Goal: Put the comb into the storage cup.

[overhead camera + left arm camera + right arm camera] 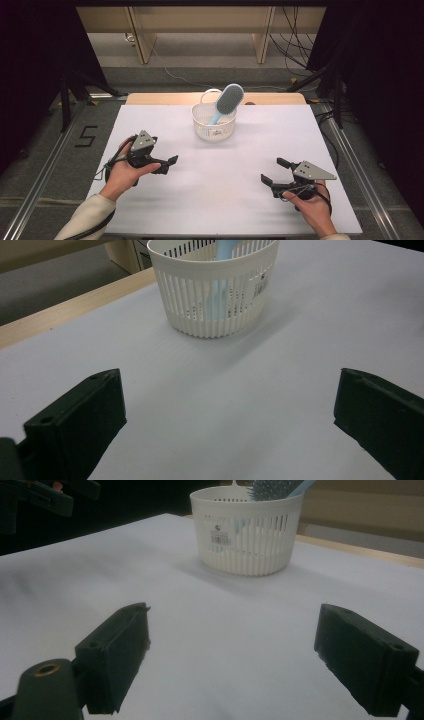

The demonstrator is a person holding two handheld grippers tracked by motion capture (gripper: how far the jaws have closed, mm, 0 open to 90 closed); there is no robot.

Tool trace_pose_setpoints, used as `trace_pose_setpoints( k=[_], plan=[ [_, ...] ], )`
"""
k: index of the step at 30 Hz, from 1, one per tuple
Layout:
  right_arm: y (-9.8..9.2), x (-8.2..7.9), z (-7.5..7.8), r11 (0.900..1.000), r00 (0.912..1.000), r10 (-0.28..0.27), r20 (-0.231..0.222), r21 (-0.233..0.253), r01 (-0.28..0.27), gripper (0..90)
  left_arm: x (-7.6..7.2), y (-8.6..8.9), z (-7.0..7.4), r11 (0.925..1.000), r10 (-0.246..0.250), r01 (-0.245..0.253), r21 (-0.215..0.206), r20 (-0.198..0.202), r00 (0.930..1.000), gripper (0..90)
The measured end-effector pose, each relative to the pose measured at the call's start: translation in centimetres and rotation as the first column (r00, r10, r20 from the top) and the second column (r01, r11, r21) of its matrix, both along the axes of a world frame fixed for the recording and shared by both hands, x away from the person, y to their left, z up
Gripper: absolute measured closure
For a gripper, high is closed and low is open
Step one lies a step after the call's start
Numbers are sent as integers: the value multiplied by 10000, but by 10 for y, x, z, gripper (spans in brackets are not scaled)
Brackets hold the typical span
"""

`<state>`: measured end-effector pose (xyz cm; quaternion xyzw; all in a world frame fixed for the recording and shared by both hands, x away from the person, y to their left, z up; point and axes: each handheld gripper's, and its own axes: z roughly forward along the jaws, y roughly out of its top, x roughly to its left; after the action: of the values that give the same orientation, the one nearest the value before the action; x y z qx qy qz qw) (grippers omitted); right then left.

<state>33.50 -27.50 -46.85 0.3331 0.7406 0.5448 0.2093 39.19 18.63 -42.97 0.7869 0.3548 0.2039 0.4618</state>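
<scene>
The hairbrush (228,101) stands handle-down in the white basket (214,127), its blue head leaning over the rim toward one o'clock, at the twelve o'clock side of the white table (225,200). Both claws sit well apart from it: the left gripper (169,164) at eight o'clock, the right gripper (274,171) at four o'clock, each with jaws spread wide and holding nothing. This looks like a rest point with the brush already binned, or the start of a reach. A next grasp would call for moving forward and closing on the brush head or the basket rim.
</scene>
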Motion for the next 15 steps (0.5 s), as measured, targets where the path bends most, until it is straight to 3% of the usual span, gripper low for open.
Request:
trace_pose_setpoints(
  k=[7,15],
  plan=[
    [0,0,0,10000,10000,42,15,28,-42,152,-9,4,-2,9999,-101,101,-15,176,9998,0],
    [0,0,0,10000,10000,57,20,21,-57,152,-18,11,-8,9999,-111,111,-4,90,9999,0]
  ],
)
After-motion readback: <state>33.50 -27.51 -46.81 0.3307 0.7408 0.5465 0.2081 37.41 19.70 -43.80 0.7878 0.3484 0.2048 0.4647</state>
